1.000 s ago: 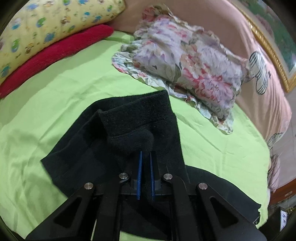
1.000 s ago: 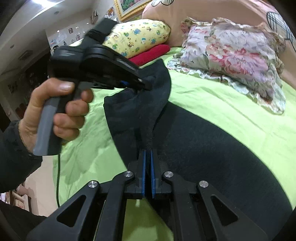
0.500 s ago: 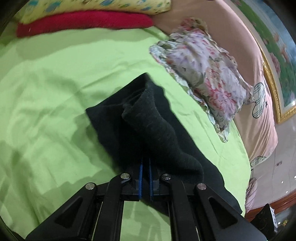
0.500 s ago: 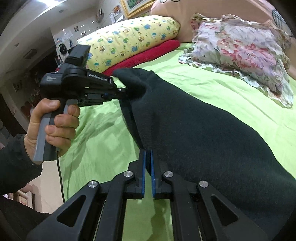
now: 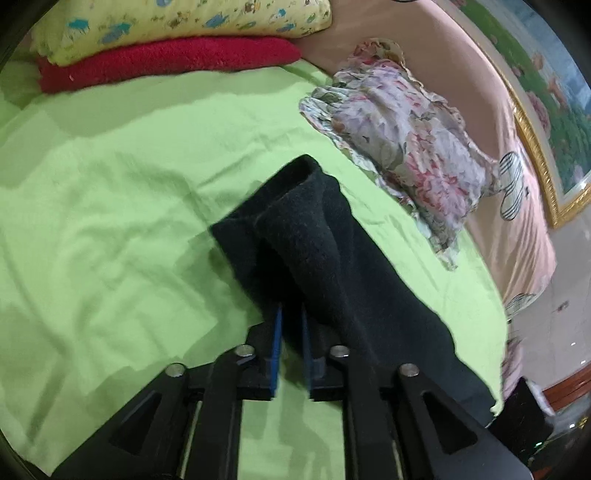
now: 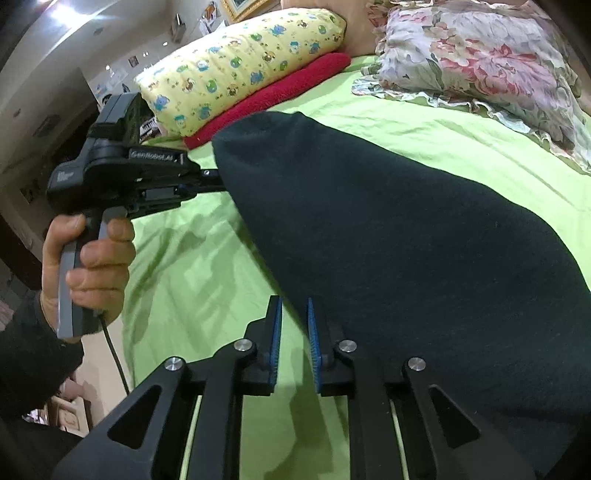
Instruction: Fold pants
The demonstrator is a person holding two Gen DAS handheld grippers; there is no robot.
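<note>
The black pants [image 5: 325, 258] lie folded over on the green bedsheet [image 5: 110, 221], reaching from the bed's middle toward the right edge. My left gripper [image 5: 291, 314] has its jaws slightly apart with the pants' edge still between the blue pads. In the right wrist view the pants [image 6: 406, 240] fill the right half, and the left gripper [image 6: 207, 181] meets their far corner. My right gripper [image 6: 294, 306] has its jaws apart at the pants' near edge, with little or no cloth between the pads.
A floral pillow [image 5: 406, 147] lies at the back right. A yellow patterned pillow [image 5: 177, 26] rests on a red towel [image 5: 166, 62] at the back left. A pink headboard [image 5: 517, 155] and a framed picture [image 5: 535, 110] stand beyond. The person's hand [image 6: 88, 258] holds the left gripper's handle.
Both grippers' jaws have parted from shut. The raised pants fold has been carried over and laid down on the bed.
</note>
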